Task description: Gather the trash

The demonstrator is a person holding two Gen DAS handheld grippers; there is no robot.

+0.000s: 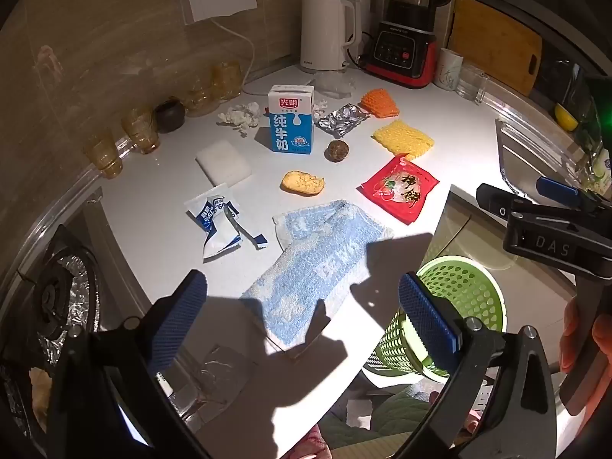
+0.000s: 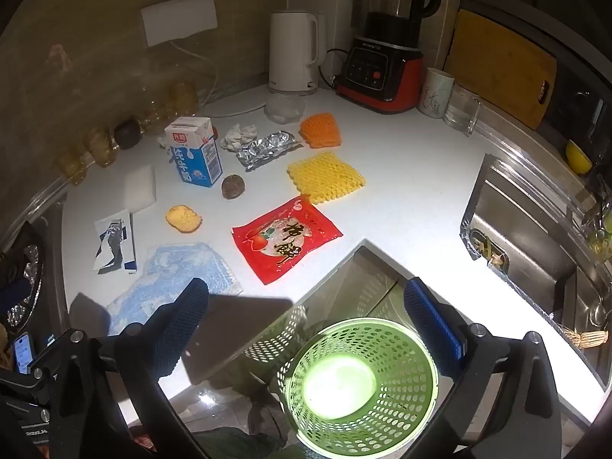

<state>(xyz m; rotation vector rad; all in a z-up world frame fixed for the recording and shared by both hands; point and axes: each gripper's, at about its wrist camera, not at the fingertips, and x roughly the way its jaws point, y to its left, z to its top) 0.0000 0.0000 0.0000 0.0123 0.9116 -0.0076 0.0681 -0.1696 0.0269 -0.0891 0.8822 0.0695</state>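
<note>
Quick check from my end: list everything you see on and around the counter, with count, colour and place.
milk carton: 1, blue-white, upright, counter back
red wrapper: 1, red, counter right
foil wrapper: 1, silver, beside carton
foam nets: 2, yellow and orange, back right
torn sachet: 1, blue-white, left
cloth: 1, blue-white, front
bin: 1, green, below counter edge
kettle: 1, white, back
blender: 1, red-black, back
left gripper: open, nothing held
right gripper: open, above bin

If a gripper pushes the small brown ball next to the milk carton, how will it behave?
The brown ball looks round, so it will probably roll away instead of sliding. It seems small and light. The milk carton stands close and may stop it on that side.
</note>
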